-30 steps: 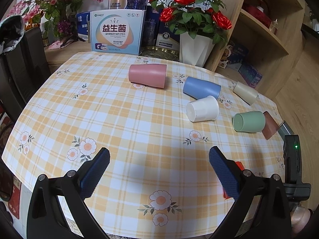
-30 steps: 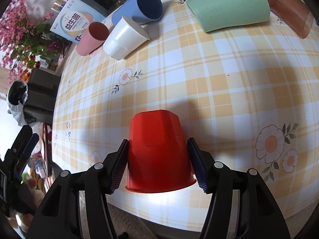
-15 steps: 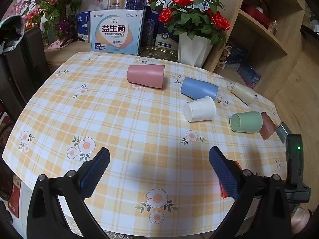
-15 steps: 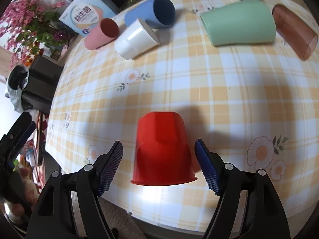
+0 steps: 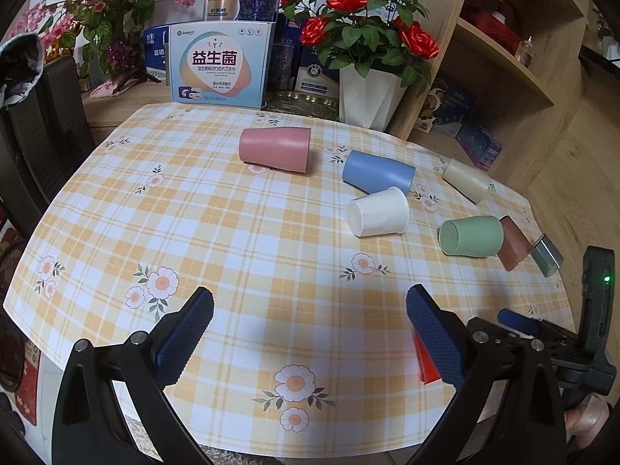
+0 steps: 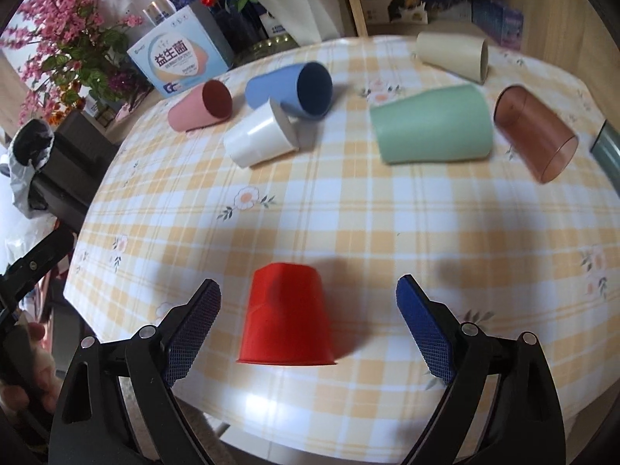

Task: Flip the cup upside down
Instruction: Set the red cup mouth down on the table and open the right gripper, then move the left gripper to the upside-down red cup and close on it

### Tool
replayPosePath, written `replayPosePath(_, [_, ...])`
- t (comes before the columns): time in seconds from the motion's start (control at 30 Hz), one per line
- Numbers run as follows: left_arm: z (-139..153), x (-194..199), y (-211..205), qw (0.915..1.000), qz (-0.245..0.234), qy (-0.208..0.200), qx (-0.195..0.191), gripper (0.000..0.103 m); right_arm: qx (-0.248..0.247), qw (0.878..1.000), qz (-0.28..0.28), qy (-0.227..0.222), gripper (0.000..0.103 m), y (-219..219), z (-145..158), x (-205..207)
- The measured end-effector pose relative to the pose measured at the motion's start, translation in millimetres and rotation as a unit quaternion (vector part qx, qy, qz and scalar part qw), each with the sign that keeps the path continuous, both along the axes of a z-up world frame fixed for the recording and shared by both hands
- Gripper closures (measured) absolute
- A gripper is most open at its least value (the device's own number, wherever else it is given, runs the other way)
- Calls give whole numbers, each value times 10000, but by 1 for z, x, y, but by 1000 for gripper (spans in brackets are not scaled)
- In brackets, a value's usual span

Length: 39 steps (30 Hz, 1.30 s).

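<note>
Red cup (image 6: 286, 316) upside down between wide right tongs (image 6: 308, 302); left tongs (image 5: 309, 312) wide; box (image 5: 219, 68) reading "益生菌".

Bright, soft daylight; faint shadows on the tablecloth (image 6: 348, 213); fisheye bending, dark corners, slight far blur

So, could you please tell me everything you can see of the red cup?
The red cup is opaque, smooth plastic by the look of it, with faceted sides tapering to a flat base. It stands upside down, rim on the checked tablecloth near the table's front edge, base up. It sits between the fingers of the open right claw, with a gap on each side, so only the cloth touches it. In the left view only a sliver shows behind a finger.
</note>
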<state>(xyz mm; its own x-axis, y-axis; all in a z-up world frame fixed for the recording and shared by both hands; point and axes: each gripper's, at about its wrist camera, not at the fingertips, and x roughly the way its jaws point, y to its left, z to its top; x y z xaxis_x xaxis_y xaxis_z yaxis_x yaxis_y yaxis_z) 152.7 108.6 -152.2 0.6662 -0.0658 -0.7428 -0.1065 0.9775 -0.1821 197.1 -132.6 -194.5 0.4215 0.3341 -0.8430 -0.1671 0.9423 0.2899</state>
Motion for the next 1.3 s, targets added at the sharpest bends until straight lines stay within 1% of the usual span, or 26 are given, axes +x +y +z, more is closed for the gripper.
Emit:
replayPosePath(0.13, [5, 1, -6, 10000, -54, -12, -39, 6, -38, 9995, -66, -306, 14, -13, 15, -4])
replayPosePath(0.23, [10, 0, -13, 9999, -124, -62, -32, 6, -63, 9975, -237, -669, 14, -33, 36, -11])
replayPosePath(0.4, [21, 0, -29, 9996, -254, -141, -45, 6, -197, 9925, -404, -1133, 14, -60, 64, -23])
replayPosePath(0.5, [26, 2, -42, 9992, -352, -163, -38, 6, -65, 9891, -505, -1382, 14, -80, 79, -34])
replayPosePath(0.53, [27, 3, -45, 9992, -379, -149, -32, 6, -105, 9880, -555, -1438, 14, -83, 82, -36])
replayPosePath(0.57, [27, 3, -49, 9991, -397, -119, -34, 6, -244, 9862, -626, -1513, 14, -88, 85, -39])
replayPosePath(0.63, [25, 7, -56, 9993, -361, -9, -103, 6, -391, 9843, -697, -1577, 14, -92, 87, -41])
replayPosePath(0.67, [22, 11, -60, 9989, -405, 88, -212, 6, -449, 9829, -787, -1603, 14, -98, 87, -42])
replayPosePath(0.7, [18, 15, -64, 9982, -461, 210, -310, 6, -468, 9817, -888, -1616, 14, -103, 86, -42])
replayPosePath(0.8, [8, 24, -76, 9965, -535, 486, -415, 6, -518, 9790, -1145, -1605, 14, -116, 81, -43])
replayPosePath(0.87, [2, 30, -88, 9954, -595, 623, -407, 6, -578, 9773, -1276, -1588, 14, -123, 79, -44])
replayPosePath(1.0, [-5, 36, -103, 9943, -700, 726, -339, 6, -712, 9725, -1560, -1577, 14, -139, 75, -44])
replayPosePath(1.3, [-25, 48, -125, 9911, -845, 998, -255, 6, -822, 9680, -1755, -1593, 14, -163, 70, -35])
